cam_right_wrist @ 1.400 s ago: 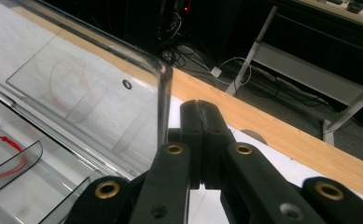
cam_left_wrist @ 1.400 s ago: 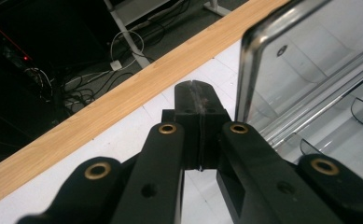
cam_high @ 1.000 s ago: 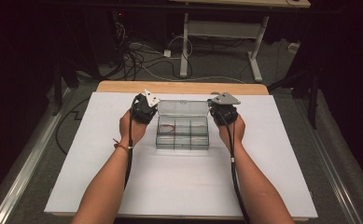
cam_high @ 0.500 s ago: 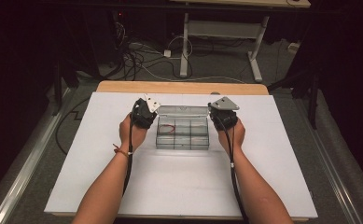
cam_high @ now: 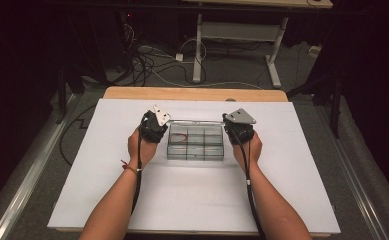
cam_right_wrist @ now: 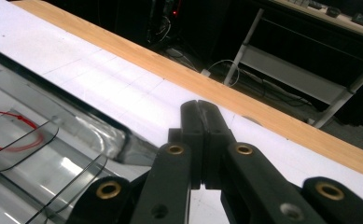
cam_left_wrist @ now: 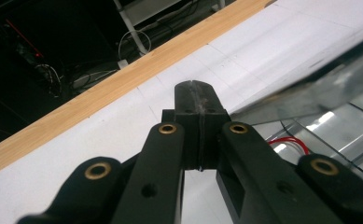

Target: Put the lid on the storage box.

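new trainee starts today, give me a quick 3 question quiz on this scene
1. True or false: the left gripper and the right gripper both have their jaws shut with nothing between them.
2. Where do the grippers sit relative to the clear compartment box? A) both stacked on its lid B) one at each far corner, left and right C) both at its near edge
3. What colour is the thin looped item inside the box, and in which part of it does it lie?

Key:
1. True; in each gripper view the black jaws meet.
2. B.
3. Red; it lies in a far-left compartment, on the left gripper's side.
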Demonstrator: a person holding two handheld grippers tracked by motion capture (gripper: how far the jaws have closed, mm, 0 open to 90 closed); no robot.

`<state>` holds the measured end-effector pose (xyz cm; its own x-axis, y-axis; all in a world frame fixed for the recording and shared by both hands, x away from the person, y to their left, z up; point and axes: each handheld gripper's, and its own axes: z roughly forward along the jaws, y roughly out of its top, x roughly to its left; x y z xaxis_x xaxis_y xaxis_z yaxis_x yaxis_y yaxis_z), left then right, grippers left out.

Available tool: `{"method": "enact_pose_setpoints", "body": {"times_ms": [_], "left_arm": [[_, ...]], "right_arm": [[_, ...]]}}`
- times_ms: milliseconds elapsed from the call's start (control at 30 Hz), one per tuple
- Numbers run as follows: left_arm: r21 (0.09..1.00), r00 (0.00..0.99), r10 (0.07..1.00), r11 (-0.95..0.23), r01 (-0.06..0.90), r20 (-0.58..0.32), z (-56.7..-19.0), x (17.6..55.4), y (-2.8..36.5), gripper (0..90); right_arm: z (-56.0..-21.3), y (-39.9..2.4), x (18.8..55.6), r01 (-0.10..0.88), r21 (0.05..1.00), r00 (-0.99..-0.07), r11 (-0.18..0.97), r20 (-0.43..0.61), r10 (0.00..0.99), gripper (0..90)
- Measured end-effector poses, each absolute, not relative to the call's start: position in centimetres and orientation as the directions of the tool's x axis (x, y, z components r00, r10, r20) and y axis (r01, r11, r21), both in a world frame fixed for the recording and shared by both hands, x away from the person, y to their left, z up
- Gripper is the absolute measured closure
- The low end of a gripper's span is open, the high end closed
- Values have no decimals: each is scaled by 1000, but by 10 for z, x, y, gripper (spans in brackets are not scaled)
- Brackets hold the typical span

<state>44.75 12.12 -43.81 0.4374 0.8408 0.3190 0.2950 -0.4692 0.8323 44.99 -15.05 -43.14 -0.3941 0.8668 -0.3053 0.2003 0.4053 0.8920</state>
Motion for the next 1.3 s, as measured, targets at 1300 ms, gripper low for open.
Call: {"method": "enact_pose_setpoints", "body": {"times_ms": [1300], "left_arm": [[849,421,855,-443,289,302,-452,427,122,875]], "right_arm": [[-448,-147,432,178,872,-345,456,-378,859,900]]}}
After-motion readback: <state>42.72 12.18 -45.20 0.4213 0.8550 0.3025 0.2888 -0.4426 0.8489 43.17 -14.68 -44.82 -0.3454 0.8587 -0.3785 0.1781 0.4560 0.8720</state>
